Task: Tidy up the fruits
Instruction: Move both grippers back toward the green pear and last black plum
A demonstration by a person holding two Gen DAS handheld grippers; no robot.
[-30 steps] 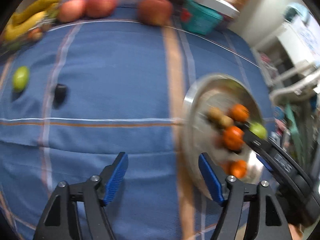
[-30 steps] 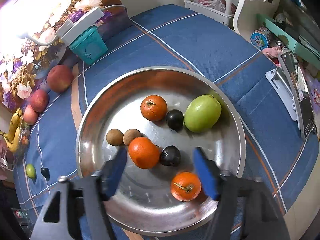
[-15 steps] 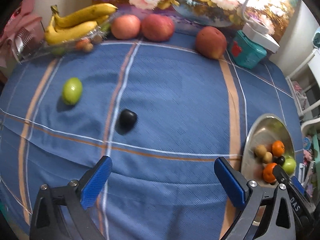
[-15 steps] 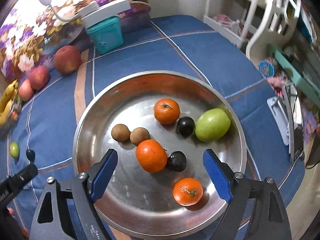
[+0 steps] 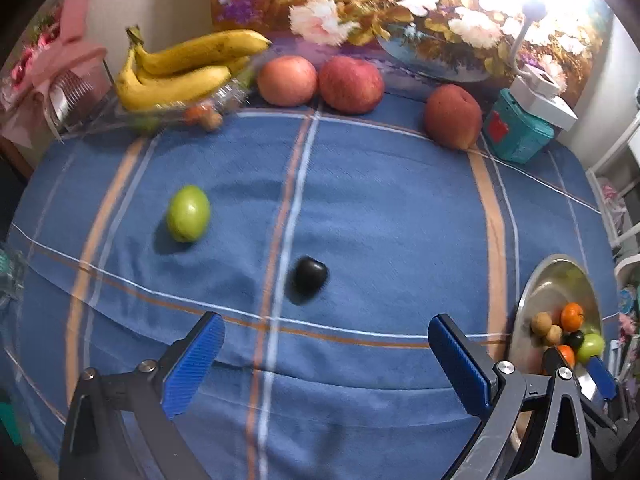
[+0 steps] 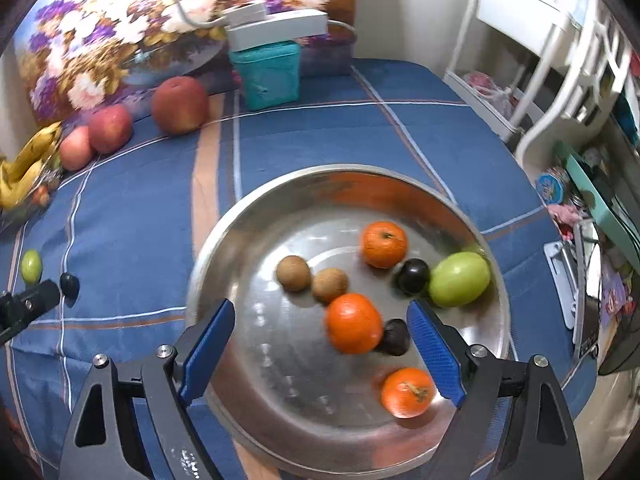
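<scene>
The left tongs (image 5: 326,354) hang spread and empty above the blue plaid cloth (image 5: 380,208), facing a dark plum (image 5: 309,275) with a small green fruit (image 5: 188,219) farther off to its left. The right tongs (image 6: 320,340) are spread too, holding nothing, over the steel tray (image 6: 256,352), where three oranges, two brown fruits, two dark plums and a large green fruit (image 6: 460,279) lie.

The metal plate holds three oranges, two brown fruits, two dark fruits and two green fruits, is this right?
Not quite: the right wrist view shows only one green fruit on the metal plate. The other green fruit lies on the blue cloth. The rest is right.
</scene>
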